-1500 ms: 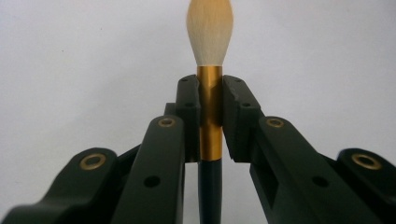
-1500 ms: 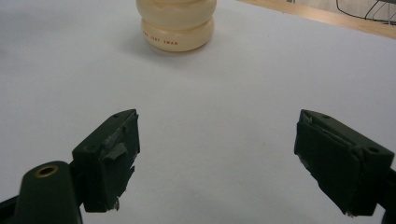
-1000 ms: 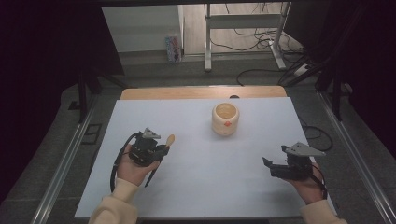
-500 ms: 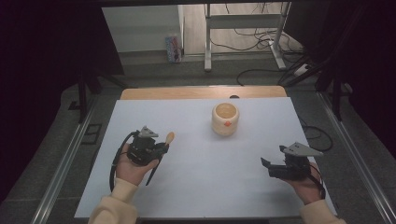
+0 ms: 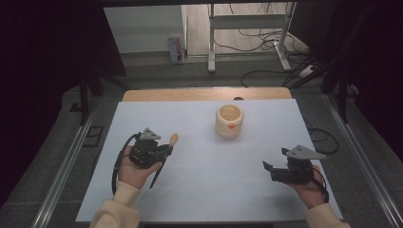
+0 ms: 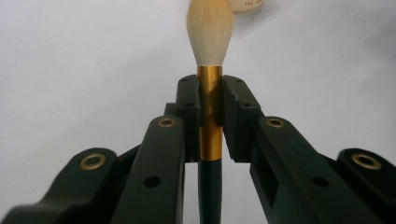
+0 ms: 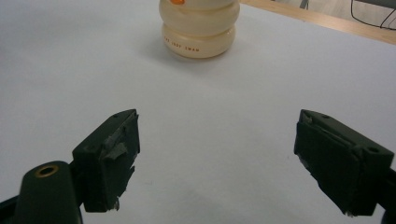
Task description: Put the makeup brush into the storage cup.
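Observation:
A brush (image 6: pixel 210 107) with a dark handle, a gold ferrule and a cream bristle tip is clamped at the ferrule by my left gripper (image 6: pixel 210 100). In the high view that left gripper (image 5: pixel 164 148) sits at the sheet's left, the brush tip (image 5: pixel 174 139) pointing up and right. A cream ribbed cup (image 5: pixel 229 120) with an orange mark stands upright near the sheet's middle back; it is also ahead of the right gripper as the cup (image 7: pixel 200 29). My right gripper (image 7: pixel 217 149) stands wide open with nothing between its fingers, low at the right gripper (image 5: pixel 269 171) spot on the sheet's right.
A white sheet (image 5: pixel 204 190) covers the table, with a wooden strip (image 5: pixel 204 93) along its far edge. Metal rails run down both sides. Cables and a stand's legs lie on the floor beyond the table.

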A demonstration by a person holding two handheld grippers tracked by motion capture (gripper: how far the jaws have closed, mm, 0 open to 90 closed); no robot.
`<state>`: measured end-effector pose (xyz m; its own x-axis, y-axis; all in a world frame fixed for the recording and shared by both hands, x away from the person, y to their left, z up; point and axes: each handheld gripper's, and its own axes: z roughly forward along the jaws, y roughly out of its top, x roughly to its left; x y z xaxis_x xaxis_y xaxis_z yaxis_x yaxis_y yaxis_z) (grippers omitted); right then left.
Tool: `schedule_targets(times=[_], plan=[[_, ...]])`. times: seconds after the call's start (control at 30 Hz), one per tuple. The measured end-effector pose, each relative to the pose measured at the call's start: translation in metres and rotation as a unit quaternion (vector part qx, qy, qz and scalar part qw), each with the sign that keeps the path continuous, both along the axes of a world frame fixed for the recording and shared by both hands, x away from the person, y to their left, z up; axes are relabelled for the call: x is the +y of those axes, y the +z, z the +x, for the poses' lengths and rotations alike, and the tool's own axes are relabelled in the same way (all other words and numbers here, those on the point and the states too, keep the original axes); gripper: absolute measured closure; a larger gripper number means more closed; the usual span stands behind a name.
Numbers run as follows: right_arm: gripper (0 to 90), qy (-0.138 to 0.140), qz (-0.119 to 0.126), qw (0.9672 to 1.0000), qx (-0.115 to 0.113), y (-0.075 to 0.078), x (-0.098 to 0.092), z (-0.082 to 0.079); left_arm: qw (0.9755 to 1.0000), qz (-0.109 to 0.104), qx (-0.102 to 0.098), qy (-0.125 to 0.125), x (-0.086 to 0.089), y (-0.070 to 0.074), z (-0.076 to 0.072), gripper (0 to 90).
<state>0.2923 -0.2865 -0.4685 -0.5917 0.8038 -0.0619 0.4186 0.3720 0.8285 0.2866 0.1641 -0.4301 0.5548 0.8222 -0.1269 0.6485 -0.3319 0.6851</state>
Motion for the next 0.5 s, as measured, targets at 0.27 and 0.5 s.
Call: schedule_targets(times=[0.27, 0.5], plan=[[14.4, 0.006, 0.000, 1.0000, -0.001, 0.0002, 0.0054, -0.0008, 1.0000, -0.004, -0.003, -0.003, -0.0016, 0.0016, -0.0009, 78.3], [14.4, 0.013, -0.003, 0.9999, -0.002, -0.0004, 0.0101, -0.0010, 0.9999, -0.012, -0.005, -0.005, -0.0031, 0.0030, -0.0011, 78.3]])
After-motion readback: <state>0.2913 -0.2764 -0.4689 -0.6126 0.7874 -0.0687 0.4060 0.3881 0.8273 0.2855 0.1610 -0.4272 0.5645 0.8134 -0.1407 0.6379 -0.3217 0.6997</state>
